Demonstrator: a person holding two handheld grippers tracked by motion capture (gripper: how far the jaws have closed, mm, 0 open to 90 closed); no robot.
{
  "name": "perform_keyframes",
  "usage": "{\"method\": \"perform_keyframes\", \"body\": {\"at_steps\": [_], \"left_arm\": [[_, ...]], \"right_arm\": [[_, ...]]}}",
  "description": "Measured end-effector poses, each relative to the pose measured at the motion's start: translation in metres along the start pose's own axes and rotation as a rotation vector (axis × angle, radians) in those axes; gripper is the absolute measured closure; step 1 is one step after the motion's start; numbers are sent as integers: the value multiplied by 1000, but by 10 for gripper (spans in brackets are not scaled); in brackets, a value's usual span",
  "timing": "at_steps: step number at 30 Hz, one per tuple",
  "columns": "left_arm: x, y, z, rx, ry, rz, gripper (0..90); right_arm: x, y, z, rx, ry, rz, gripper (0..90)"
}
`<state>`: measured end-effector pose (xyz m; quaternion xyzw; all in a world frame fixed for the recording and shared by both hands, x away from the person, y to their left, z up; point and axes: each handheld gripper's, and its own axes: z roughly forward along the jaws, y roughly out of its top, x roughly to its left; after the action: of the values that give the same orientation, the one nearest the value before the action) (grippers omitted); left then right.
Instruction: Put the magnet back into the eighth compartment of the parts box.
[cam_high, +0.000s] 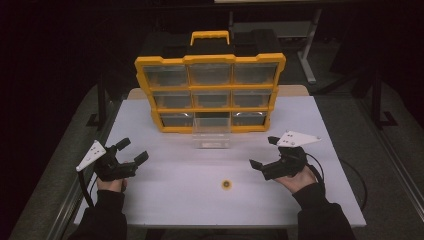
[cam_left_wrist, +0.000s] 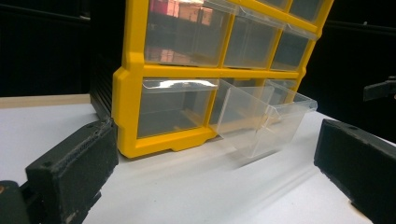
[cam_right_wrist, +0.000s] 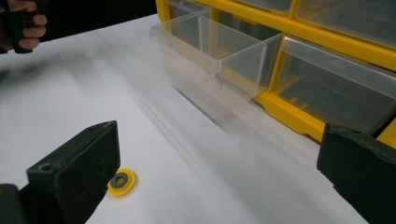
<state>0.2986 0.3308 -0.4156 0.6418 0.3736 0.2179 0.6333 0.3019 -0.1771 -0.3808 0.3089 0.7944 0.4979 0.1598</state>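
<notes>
A yellow organizer with clear drawers stands upright at the back of the white table. Its bottom middle drawer is pulled out and rests on the table; it looks empty. A small yellow ring with a dark centre lies on the table in front, nearer my right gripper, and sits beside a jaw in the right gripper view. My left gripper hovers at the table's left side. Both grippers are open and hold nothing.
A yellow carry handle tops the organizer. The table's side edges lie close outside each hand. A dark floor and the legs of another table are behind. The other hand shows far off in the right gripper view.
</notes>
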Motion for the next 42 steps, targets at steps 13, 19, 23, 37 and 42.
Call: {"method": "perform_keyframes", "body": {"at_steps": [13, 19, 23, 37, 42], "left_arm": [[-1, 0, 1, 1, -5, 1, 0], [-1, 0, 1, 0, -3, 0, 0], [0, 0, 1, 0, -2, 2, 0], [0, 0, 0, -2, 3, 1, 0], [0, 0, 0, -2, 2, 2, 0]], "right_arm": [[8, 4, 9, 47, 36, -31, 0], [10, 5, 12, 62, 50, -43, 0], [11, 6, 14, 69, 59, -46, 0], [17, 6, 24, 117, 90, -57, 0], [20, 5, 29, 139, 101, -65, 0]]}}
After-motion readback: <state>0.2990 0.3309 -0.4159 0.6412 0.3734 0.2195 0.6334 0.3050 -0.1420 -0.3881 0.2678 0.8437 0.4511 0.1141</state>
